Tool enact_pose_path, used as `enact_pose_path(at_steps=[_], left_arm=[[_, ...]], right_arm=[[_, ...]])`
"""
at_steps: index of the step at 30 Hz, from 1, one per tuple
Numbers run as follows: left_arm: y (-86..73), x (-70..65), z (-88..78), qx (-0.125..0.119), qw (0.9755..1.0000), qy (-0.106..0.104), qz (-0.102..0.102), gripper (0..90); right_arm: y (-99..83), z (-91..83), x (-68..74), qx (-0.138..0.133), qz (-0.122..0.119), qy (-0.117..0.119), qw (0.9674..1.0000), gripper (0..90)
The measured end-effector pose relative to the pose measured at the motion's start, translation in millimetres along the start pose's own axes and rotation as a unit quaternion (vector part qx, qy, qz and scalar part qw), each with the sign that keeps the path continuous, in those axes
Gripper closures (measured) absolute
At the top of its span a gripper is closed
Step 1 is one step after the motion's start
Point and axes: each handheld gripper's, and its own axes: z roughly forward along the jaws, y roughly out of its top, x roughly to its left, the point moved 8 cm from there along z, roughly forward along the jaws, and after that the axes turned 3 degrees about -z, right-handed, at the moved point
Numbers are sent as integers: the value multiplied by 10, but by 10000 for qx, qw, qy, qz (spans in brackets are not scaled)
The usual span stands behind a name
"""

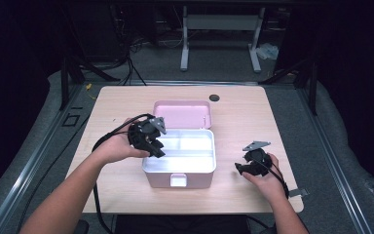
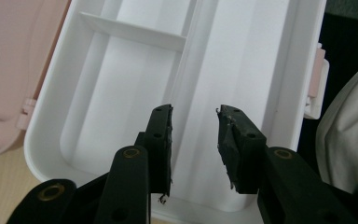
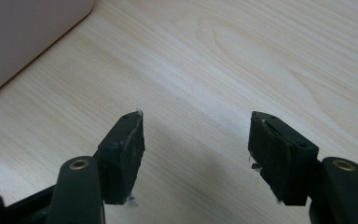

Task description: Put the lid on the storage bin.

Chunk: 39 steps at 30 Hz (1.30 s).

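A pink box [image 1: 179, 165] sits in the middle of the tabletop [image 1: 238, 117], with its lid [image 1: 182, 114] lying open behind it. Inside, the box is white and split into parts. The left hand-held gripper [image 1: 155, 146] hangs over the left side of the box. Its jaws are apart, with nothing between them. The right hand-held gripper [image 1: 246, 168] is at the lower right, well apart from the box, over bare wood. Its jaws are apart too and hold nothing.
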Motion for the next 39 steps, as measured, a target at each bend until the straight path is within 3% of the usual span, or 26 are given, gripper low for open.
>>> enact_pose_path(at_steps=[6,11,14,16,20,23,27,33,36,39], left_arm=[[-92,-55,-1,-410,9990,-14,-181,758],[-173,-95,130,-339,9992,73,-196,834],[-197,-105,181,-454,9986,16,-266,856],[-224,-93,201,-318,9991,101,-273,853],[-256,-96,210,-368,9987,91,-335,856],[-303,-61,243,-225,9988,240,-361,879],[-318,-83,235,-245,9989,178,-370,875],[-324,-96,241,-306,9984,283,-378,891],[-323,-100,241,-297,9985,328,-331,891],[-322,-102,243,-303,9984,355,-326,890]], right_arm=[[74,-18,-10,-61,11,-7,10000,355],[159,-18,13,2,-1,85,10000,359],[204,11,31,163,-69,121,9998,359],[245,22,35,205,-128,110,9996,359],[382,24,23,138,-123,68,9998,373],[470,23,14,49,-99,90,9999,406],[587,21,-16,-30,-103,51,9999,443],[751,24,-53,-37,177,154,9997,447],[872,36,-87,-56,407,93,9991,454],[1054,35,-115,-74,712,175,9973,457]])
